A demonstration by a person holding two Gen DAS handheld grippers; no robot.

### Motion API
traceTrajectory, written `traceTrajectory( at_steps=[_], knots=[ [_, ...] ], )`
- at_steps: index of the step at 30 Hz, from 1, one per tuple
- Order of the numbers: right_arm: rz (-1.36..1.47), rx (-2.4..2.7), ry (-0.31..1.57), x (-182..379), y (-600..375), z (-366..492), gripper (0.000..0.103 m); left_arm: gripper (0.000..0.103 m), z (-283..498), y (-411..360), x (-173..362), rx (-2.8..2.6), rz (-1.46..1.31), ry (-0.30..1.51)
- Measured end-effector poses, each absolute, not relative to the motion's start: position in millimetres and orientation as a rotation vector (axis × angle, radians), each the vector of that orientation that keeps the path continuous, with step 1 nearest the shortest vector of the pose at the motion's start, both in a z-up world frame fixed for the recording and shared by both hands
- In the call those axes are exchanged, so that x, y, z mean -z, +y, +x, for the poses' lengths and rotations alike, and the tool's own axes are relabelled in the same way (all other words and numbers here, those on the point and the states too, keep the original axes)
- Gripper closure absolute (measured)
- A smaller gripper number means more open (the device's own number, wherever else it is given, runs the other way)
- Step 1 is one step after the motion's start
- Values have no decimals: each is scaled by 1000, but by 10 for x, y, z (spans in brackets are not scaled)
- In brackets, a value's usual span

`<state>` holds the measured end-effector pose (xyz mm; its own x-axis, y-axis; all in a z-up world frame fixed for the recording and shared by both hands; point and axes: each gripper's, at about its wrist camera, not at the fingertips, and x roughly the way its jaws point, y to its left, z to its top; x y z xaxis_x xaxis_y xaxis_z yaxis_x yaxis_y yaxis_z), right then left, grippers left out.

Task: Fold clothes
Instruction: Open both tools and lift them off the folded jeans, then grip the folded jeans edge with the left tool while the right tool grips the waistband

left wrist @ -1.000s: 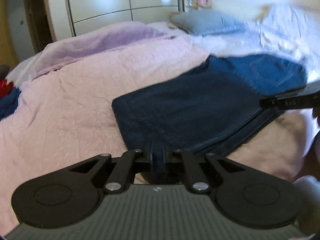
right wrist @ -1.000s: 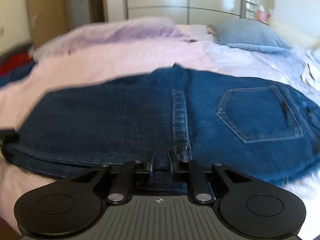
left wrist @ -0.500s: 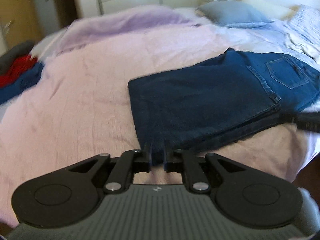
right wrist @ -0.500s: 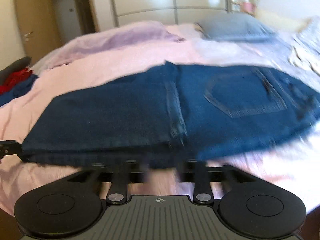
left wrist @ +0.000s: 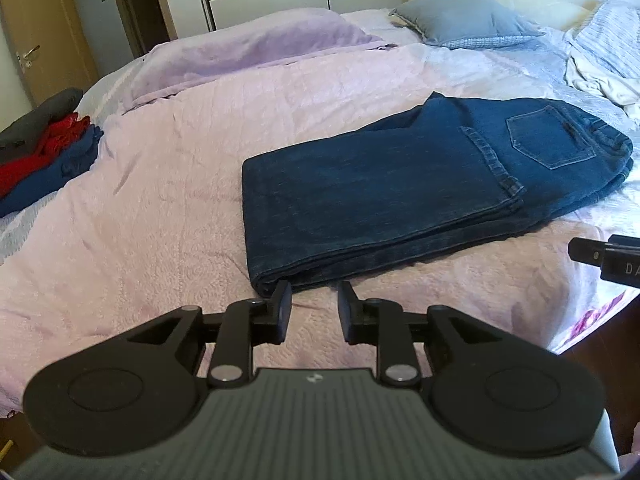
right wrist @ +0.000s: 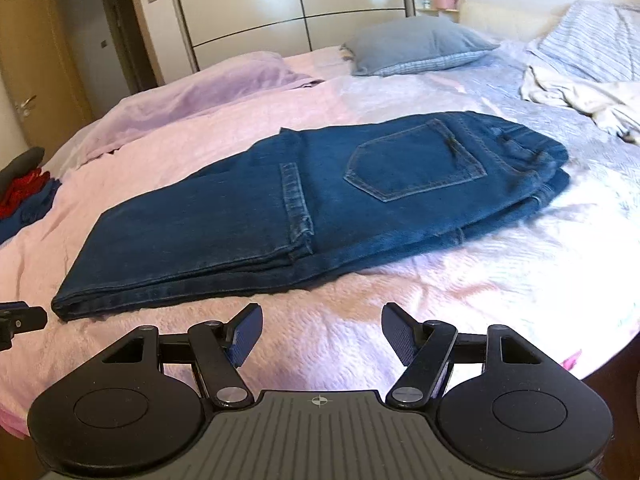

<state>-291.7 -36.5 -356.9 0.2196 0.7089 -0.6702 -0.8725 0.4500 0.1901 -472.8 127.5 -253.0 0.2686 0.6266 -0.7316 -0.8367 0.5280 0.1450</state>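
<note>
Folded dark blue denim jeans [left wrist: 400, 184] lie on a pink-quilted bed [left wrist: 160, 184]; the left tool [left wrist: 314, 312] and right tool [right wrist: 322, 334] hover just short of them, both released, grasping nothing.

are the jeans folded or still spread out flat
Folded. The jeans lie doubled on the bed, leg hem laid up near the back pocket, stacked layers at the near edge.

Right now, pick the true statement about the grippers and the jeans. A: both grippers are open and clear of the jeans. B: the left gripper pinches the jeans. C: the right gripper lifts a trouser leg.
A: the left gripper and right gripper stand open over bare cover, with the folded jeans lying flat beyond.
</note>
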Motion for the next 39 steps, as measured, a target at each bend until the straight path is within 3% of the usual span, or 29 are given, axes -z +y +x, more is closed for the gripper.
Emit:
traceTrajectory(
  at_steps=[15, 26, 35, 36, 38, 39],
  knots=[
    [-176, -1091, 837, 3613, -453, -2672, 34, 78, -4715, 1311, 2564, -969, -330, 789],
    [812, -855, 1056, 4010, -1178, -981, 34, 78, -4717, 1767, 2560, -881, -487, 639],
    [992, -755, 1070, 4373, -1049, -268, 34, 78, -4543, 2151, 2727, -858, -562, 612],
    [966, -752, 1068, 4386, -1002, -238, 35, 78, -4545, 2183, 2752, -859, -573, 612],
    [919, -745, 1076, 4414, -933, -210, 57, 78, -4555, 2233, 2797, -867, -587, 616],
    [897, -742, 1078, 4421, -901, -201, 59, 79, -4560, 2258, 2819, -872, -593, 619]
  ],
)
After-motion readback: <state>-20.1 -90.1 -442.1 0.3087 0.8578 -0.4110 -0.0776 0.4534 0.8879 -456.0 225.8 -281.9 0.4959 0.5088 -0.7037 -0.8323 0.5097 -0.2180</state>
